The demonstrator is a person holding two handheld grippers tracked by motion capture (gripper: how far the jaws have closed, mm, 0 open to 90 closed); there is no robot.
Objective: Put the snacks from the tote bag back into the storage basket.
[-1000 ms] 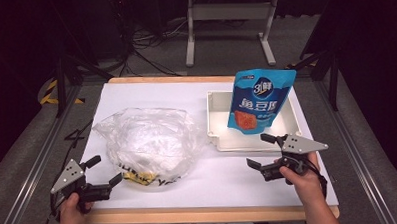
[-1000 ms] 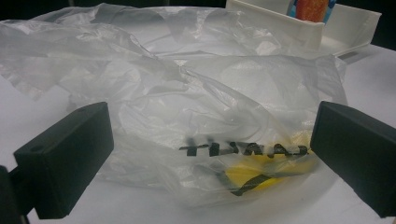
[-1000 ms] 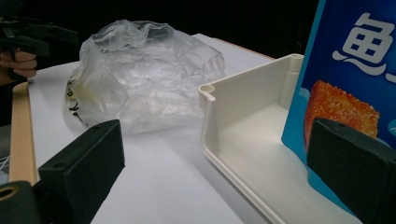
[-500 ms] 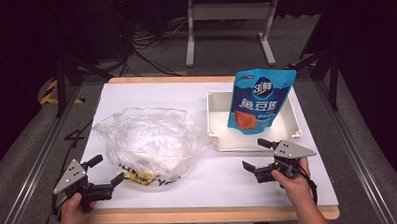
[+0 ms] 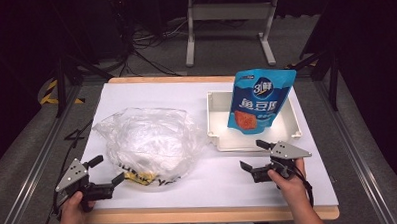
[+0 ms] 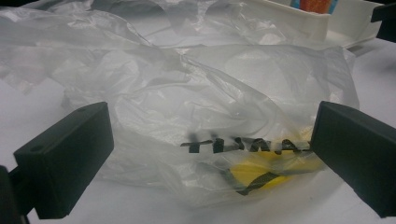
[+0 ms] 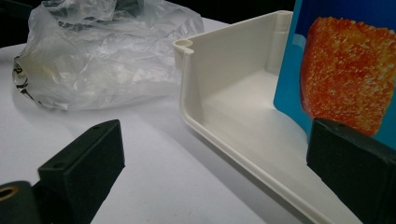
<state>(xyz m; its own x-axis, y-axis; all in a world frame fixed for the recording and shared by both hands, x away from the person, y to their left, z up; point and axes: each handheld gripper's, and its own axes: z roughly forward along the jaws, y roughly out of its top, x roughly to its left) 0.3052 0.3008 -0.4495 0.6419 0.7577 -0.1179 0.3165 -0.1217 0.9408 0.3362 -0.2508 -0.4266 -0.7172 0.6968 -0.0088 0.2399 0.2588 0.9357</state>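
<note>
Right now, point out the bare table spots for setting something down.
Free: the far strip of the table behind the plastic bag, and the near patch between the bag and the right hand-held gripper. Crowded: the white tray, holding the upright blue pouch.

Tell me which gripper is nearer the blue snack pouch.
Right. The right gripper sits just in front of the white tray where the blue snack pouch stands. The left gripper is across the table, at the clear plastic bag.
</note>
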